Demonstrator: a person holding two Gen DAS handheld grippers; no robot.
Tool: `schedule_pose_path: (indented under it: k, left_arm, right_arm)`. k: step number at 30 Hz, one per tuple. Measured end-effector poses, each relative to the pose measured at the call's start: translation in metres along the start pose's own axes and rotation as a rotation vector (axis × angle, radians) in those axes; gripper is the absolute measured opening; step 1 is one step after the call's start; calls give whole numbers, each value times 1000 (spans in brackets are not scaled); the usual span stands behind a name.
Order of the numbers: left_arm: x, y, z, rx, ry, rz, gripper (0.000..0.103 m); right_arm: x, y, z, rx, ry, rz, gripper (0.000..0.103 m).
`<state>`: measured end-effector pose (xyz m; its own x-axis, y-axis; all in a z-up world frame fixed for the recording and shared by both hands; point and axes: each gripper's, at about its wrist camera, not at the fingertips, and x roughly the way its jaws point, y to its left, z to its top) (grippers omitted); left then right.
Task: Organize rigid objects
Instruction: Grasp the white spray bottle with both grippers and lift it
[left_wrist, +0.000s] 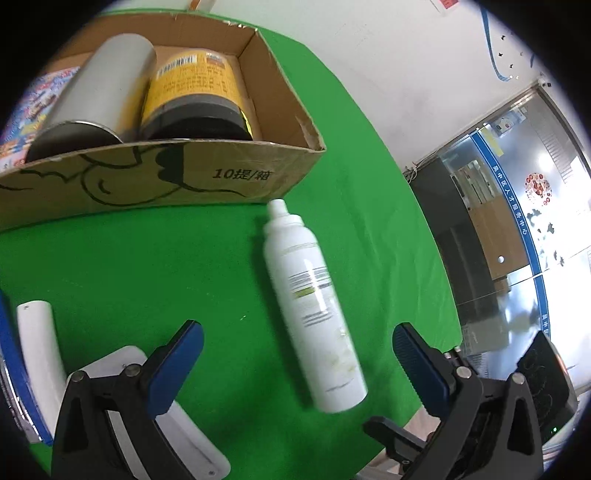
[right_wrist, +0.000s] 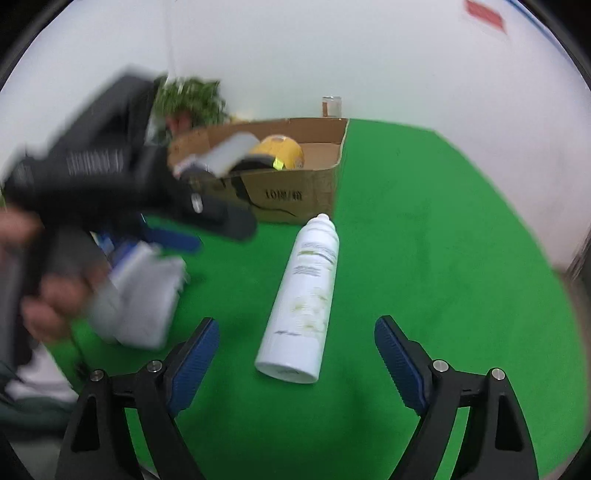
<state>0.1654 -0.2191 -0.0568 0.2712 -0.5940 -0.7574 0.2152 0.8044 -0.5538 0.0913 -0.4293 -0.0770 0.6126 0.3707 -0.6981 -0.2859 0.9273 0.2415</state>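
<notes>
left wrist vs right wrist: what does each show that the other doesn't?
Left wrist only: the silver can seen clearly inside the box, and a glass door on the right. Right wrist only: the left hand-held gripper from outside, blurred, a plant and a jar behind the box. Both: the white bottle lying on green cloth, the box, the yellow jar.

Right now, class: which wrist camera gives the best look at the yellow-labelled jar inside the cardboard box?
The left wrist view: the yellow-labelled jar is near and sharp, its barcode and dark lid readable beside the silver can in the cardboard box. The right wrist view shows it only small, distant and half hidden by the box wall.
</notes>
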Motion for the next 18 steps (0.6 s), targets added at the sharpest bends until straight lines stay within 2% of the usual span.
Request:
schedule_pose_path:
  k: [3, 5, 6, 9, 11, 12, 14, 18]
  left_arm:
    - [6, -5, 6, 31, 9, -5, 101]
    - [13, -6, 10, 40, 37, 17, 99]
    - [18, -5, 11, 36, 58, 22, 95]
    - [26, 4, 10, -13, 105, 52, 91]
    - [28, 10, 8, -36, 124, 64, 83]
    - [31, 14, 7, -53, 146, 69, 74]
    - [29, 16, 5, -59, 146, 76, 69]
    - [23, 21, 2, -59, 147, 120, 48]
  right_arm:
    - [15, -9, 3, 77, 57, 34, 80]
    - [27, -4, -1, 125, 117, 97, 69]
    - [32, -1, -2, 135, 140, 117, 67]
    - [46, 10, -2, 136, 168, 154, 56]
    - [54, 19, 0, 132, 185, 161, 51]
    - [56, 22, 1, 133, 193, 164, 50]
    - [63, 28, 3, 125, 226, 162, 46]
    - [65, 35, 6, 83, 244, 122, 47]
